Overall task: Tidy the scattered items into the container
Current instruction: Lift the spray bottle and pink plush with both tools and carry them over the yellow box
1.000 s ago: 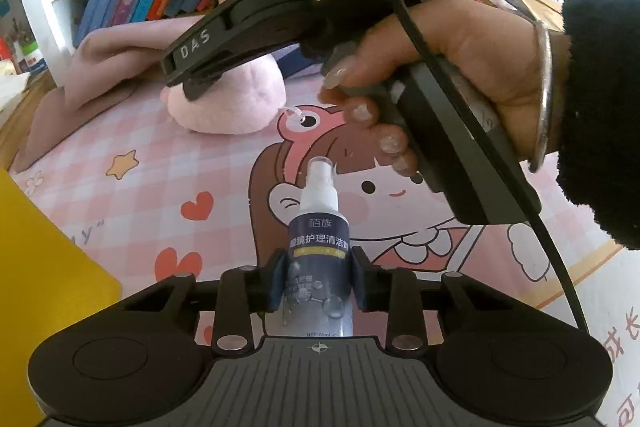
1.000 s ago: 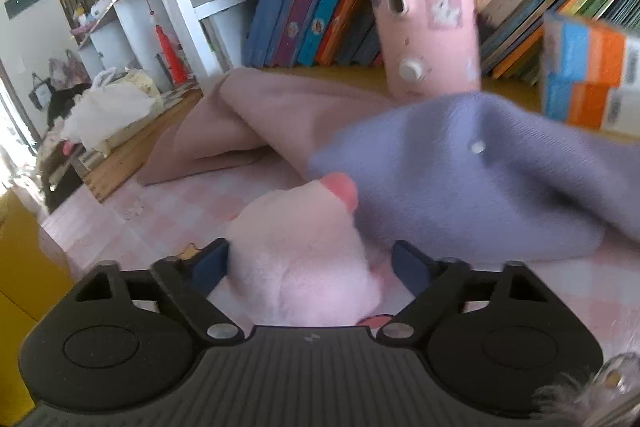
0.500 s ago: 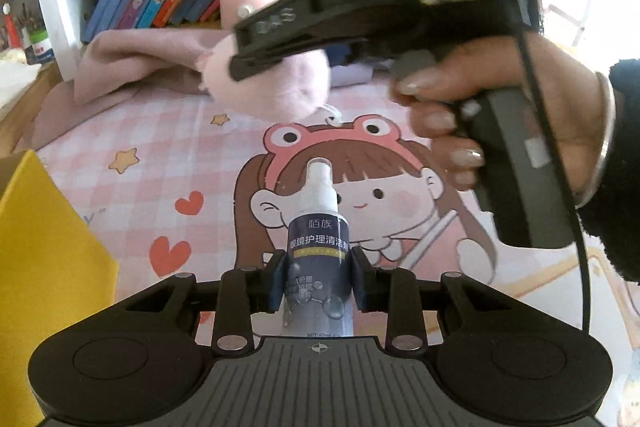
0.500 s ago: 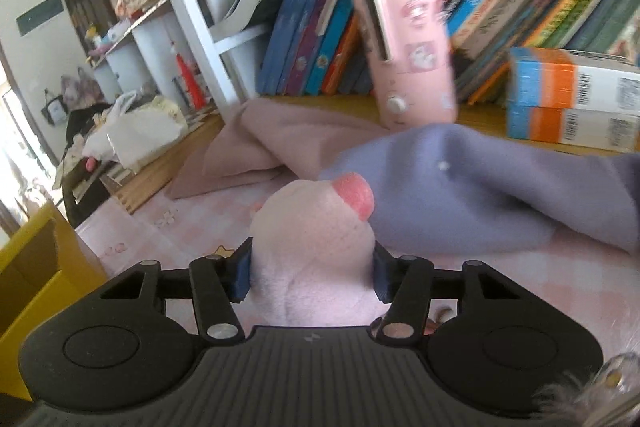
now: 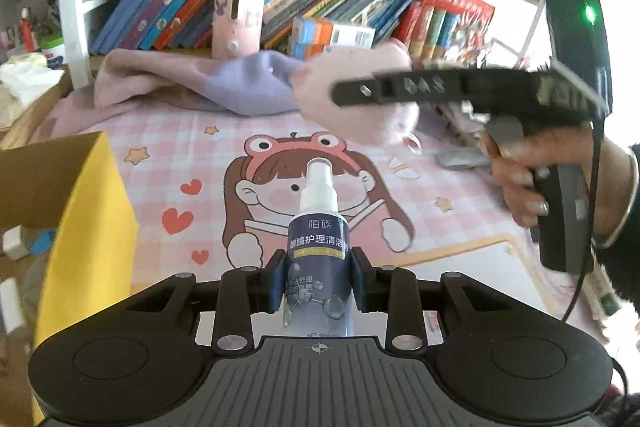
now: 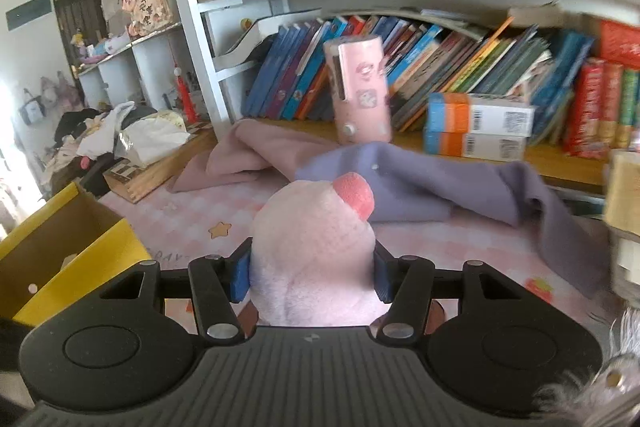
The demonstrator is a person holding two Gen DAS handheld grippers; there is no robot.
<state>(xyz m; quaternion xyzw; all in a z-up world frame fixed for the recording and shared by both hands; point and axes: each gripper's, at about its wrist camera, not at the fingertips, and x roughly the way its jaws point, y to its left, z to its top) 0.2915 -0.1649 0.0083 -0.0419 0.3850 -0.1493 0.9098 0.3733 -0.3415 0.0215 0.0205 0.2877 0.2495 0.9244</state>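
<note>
My left gripper [image 5: 318,281] is shut on a small spray bottle [image 5: 318,239] with a dark blue label and white nozzle, held above the pink cartoon mat. My right gripper [image 6: 312,273] is shut on a pink plush toy [image 6: 312,251] with a red nub and holds it off the mat. In the left wrist view the right gripper [image 5: 360,91] and the plush toy [image 5: 360,107] are up at the right, over the far side of the mat. The yellow cardboard box [image 5: 86,211] stands at the left; it also shows in the right wrist view [image 6: 68,247].
A pink and purple cloth [image 5: 224,87] lies heaped at the back of the mat [image 5: 192,155]. Behind it are a pink case [image 5: 239,21], orange-and-blue boxes [image 6: 476,131] and a row of books [image 6: 460,67] on a shelf. A grey flat item [image 5: 460,159] lies at the right.
The right gripper closed on the plush toy, lifted it off the mat and carried it up and right in the left view. The left gripper rose, still holding the bottle.
</note>
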